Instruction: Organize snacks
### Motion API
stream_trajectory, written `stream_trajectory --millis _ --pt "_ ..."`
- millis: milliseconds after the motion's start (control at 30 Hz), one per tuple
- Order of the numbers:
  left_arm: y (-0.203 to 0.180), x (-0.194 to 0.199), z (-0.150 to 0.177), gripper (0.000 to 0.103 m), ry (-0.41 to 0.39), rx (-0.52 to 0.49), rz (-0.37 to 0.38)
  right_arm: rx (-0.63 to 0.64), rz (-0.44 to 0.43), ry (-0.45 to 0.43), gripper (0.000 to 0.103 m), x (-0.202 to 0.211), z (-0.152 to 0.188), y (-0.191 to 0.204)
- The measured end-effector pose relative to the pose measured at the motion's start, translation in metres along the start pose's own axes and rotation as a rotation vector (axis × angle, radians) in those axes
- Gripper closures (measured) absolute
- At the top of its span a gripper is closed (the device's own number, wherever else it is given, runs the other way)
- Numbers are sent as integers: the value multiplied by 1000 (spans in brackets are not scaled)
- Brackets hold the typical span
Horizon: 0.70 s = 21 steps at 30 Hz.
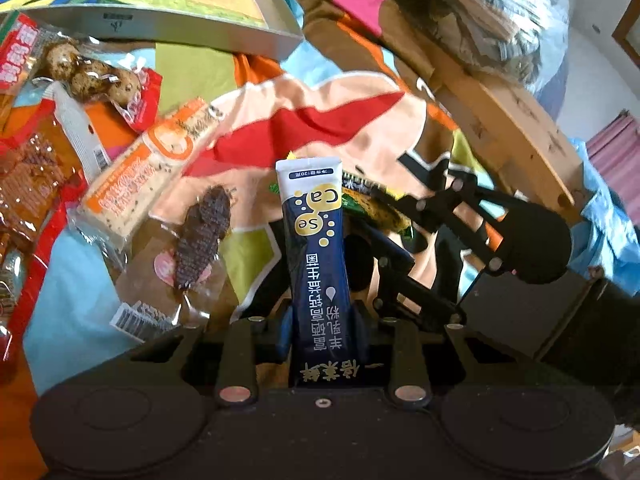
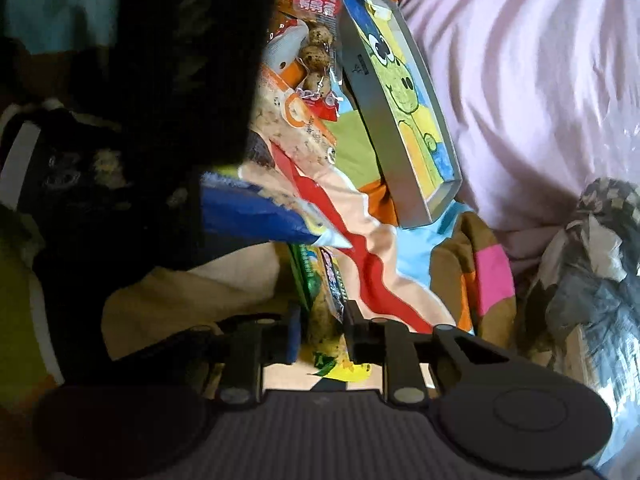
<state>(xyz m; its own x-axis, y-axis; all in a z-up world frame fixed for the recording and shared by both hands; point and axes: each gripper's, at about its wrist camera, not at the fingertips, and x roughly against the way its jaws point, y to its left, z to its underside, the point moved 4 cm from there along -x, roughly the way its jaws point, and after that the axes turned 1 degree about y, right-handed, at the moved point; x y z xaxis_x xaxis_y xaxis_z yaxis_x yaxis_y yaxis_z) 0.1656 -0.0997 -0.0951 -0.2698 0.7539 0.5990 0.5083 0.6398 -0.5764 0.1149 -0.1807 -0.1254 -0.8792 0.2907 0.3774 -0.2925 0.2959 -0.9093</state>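
My left gripper (image 1: 320, 320) is shut on a dark blue stick sachet (image 1: 316, 240) with a white top and gold "Ca Se" dots, held upright above the colourful cloth. My right gripper (image 2: 320, 328) is shut on a green and yellow snack packet (image 2: 324, 300); that packet also shows in the left wrist view (image 1: 376, 204), with the right gripper (image 1: 384, 216) at it. The blue sachet (image 2: 256, 216) shows in the right wrist view beside the dark bulk of the left gripper. A grey tray (image 1: 168, 28) with a cartoon lining lies at the back; it also shows in the right wrist view (image 2: 384, 128).
On the left lie an orange cracker packet (image 1: 144, 172), a quail egg pack (image 1: 96, 76), a dark dried snack in clear wrap (image 1: 200, 236) and red meat packs (image 1: 28, 184). A wooden piece (image 1: 508, 128) and plastic bags lie to the right. Pink fabric (image 2: 520, 80) lies beyond the tray.
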Motion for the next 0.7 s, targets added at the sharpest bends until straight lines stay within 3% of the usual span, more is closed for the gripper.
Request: stream_trajectory --millis 233,500,700 --pt "2 17 -11 71 -100 27 -3 46 68 -46 87 4 2 -2" --pt "11 40 -32 71 -221 54 -55 70 185 -123 88 8 -7 -23" --pt "19 49 -39 71 -258 67 -81 136 210 -155 88 -3 -8 -34"
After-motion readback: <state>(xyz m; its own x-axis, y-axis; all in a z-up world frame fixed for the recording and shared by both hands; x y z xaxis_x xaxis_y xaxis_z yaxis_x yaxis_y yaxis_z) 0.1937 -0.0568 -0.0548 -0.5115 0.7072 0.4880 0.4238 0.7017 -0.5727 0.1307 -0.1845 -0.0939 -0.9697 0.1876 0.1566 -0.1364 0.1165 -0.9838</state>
